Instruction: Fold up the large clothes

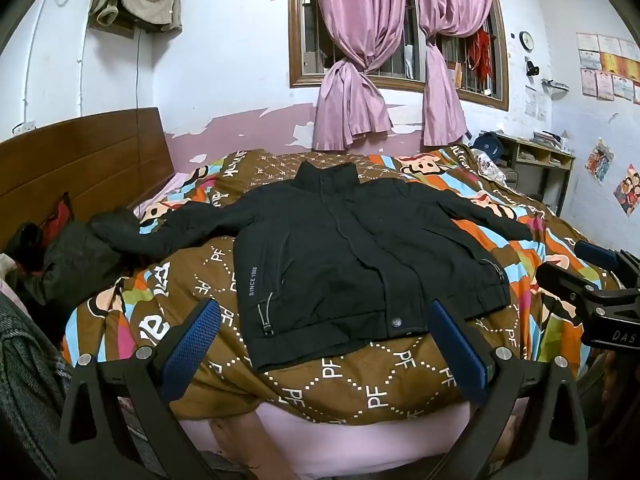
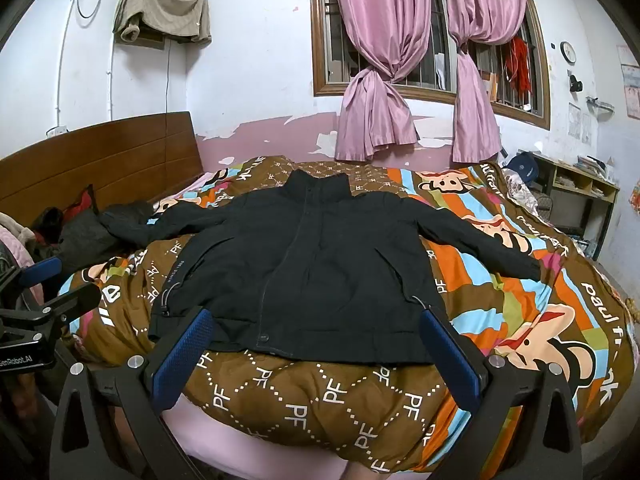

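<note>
Left wrist view, black jacket (image 1: pixel 352 252) flat on quilt (image 1: pixel 320 380), beyond spread jaws

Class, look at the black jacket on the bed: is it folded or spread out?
Spread out. The black jacket lies flat, front up, collar toward the window, both sleeves stretched sideways on the quilt.

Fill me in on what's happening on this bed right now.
A person is holding a two-finger gripper in each hand, about to fold a black jacket that is spread face up on a cartoon-print quilt, sleeves stretched out to both sides and collar pointing toward the window. The left gripper and right gripper both hang open near the hem at the bed's near edge. Neither one touches the jacket yet, so no fold has started. A pile of dark clothes sits by the headboard.
</note>
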### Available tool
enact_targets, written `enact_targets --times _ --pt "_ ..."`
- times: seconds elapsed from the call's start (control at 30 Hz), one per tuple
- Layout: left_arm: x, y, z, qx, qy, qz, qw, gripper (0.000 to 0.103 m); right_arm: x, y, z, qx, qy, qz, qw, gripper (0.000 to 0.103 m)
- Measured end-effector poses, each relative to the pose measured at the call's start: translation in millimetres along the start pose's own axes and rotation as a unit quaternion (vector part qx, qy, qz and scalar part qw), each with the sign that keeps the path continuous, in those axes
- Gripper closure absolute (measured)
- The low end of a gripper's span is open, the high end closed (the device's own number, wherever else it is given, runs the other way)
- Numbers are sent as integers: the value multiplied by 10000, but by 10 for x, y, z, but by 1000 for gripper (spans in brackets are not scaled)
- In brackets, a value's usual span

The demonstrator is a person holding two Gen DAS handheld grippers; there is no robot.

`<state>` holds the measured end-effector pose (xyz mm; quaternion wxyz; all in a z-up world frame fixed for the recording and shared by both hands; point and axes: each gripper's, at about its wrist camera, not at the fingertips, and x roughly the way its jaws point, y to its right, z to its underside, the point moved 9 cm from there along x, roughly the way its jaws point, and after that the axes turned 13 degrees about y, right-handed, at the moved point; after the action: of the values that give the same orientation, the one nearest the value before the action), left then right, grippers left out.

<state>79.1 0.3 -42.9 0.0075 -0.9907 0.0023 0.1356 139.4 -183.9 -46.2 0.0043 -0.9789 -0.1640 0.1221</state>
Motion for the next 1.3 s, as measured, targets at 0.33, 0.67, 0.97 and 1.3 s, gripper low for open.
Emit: enact_targets --times 0.33,0.67,0.97,1.3 --pt "-1 4 -1 21 4 6 10000 2 47 24 45 24 -23 -10 10000 0" --pt "-1 4 -1 30 7 2 10000 2 71 41 53 43 -65 -28 10000 0" --pt "-1 3 -1 36 9 -3 10000 2 104 32 96 66 -79 -38 9999 0" --pt "-1 4 -1 45 9 -2 10000 2 121 57 96 91 -108 -49 9999 0"
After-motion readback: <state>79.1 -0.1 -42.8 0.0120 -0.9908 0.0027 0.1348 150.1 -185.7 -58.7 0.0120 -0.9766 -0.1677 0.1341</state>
